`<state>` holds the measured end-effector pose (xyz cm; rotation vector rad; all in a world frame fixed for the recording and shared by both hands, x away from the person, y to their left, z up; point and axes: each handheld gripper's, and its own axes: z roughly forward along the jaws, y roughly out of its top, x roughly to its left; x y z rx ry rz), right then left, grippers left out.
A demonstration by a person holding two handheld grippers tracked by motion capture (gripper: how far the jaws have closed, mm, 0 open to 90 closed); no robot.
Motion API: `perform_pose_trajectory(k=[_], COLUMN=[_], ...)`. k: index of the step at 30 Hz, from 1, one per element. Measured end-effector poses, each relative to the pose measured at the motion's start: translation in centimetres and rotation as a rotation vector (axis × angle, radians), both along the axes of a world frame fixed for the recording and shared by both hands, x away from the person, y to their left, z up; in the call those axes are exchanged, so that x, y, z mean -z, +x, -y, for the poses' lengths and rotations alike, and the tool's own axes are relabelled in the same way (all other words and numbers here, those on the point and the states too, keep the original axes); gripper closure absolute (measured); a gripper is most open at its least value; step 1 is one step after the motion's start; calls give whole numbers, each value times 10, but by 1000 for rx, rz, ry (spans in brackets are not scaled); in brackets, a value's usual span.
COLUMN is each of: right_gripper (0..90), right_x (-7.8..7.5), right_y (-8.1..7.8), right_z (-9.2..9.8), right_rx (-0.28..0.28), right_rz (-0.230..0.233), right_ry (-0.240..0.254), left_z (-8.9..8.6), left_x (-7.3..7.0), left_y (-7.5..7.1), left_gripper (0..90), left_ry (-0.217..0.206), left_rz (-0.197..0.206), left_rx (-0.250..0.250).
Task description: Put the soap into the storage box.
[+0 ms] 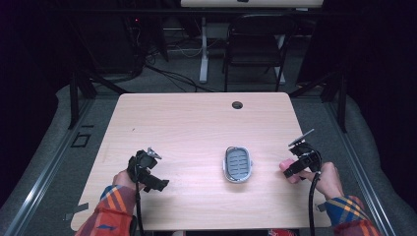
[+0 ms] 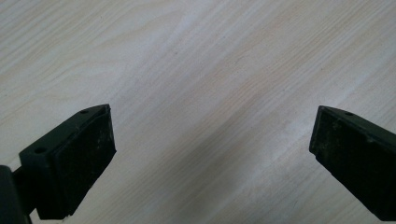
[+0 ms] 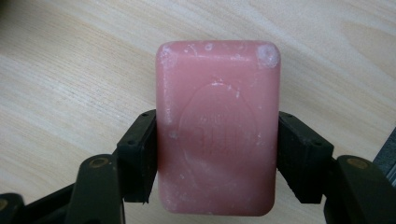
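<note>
A pink bar of soap [image 3: 217, 128] with an oval stamp on its face sits between the jaws of my right gripper [image 3: 217, 154], whose pads press on both long sides. In the high view that right gripper [image 1: 293, 169] holds the pink soap [image 1: 286, 168] just above the table's right side. A grey soap dish [image 1: 238, 164] with a slotted insert lies on the table a little to its left. My left gripper [image 1: 158, 183] rests low over the table's left front, and in its own view the left gripper [image 2: 212, 140] stands open over bare wood.
The light wooden table [image 1: 196, 128] has a round cable hole [image 1: 237, 104] near its far edge. A black folding chair [image 1: 255, 46] and a white desk leg [image 1: 203, 49] stand beyond the table. Cables trail from both grippers toward the near edge.
</note>
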<state>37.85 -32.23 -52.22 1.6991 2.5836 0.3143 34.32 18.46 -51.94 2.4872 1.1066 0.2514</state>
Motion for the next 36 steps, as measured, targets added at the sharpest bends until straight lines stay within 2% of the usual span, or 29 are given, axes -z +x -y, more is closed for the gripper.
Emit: perform_pose_trajectory(k=[3, 4, 6, 9, 12, 18, 19, 22, 29, 30, 32, 33, 35, 36], right_gripper=[367, 367, 367, 367, 367, 367, 367, 368, 368, 368, 368, 368, 368, 368], right_x=[-1, -1, -4, -4, -7, -10, -12, -14, -19, -21, -22, -20, -24, -24], right_y=[1, 1, 3, 3, 5, 5, 6, 7, 7, 8, 9, 7, 9, 9], right_z=[0, -3, -3, -4, -6, -11, -12, -14, -19, -19, -20, -23, -25, -25], right_rx=[-9, 6, -13, -3, -28, -30, -47, -61, -51, -81, -95, -62, -101, -101], right_rz=[-3, 17, 6, 22, 7, 29, 15, 14, 35, 20, 11, 37, 14, 14], right_ry=[-3, 6, -4, 7, -5, 7, -4, -6, 8, -8, -20, 10, -13, -13], left_z=[0, 0, 0, 0, -1, 0, 0, 0, 1, 1, 0, 0, 1, 1], left_x=[0, 0, 0, 0, 0, 0, 0, 0, 0, 0, 0, 0, 1, 1], left_y=[0, 0, 0, 0, 0, 0, 0, 0, 0, 0, 0, 0, 0, 0], left_gripper=[1, 1, 1, 1, 1, 1, 1, 1, 1, 1, 1, 1, 1, 1], left_ry=[0, 0, 1, 1, -1, 1, 1, 1, 1, 2, 1, 2, 2, 2], left_rz=[0, 0, -1, -2, -2, -1, 0, 0, -1, -1, -1, -1, -2, -2], left_rx=[0, 0, 0, -1, -3, 0, 0, 1, 2, 2, 1, 1, 2, 2])
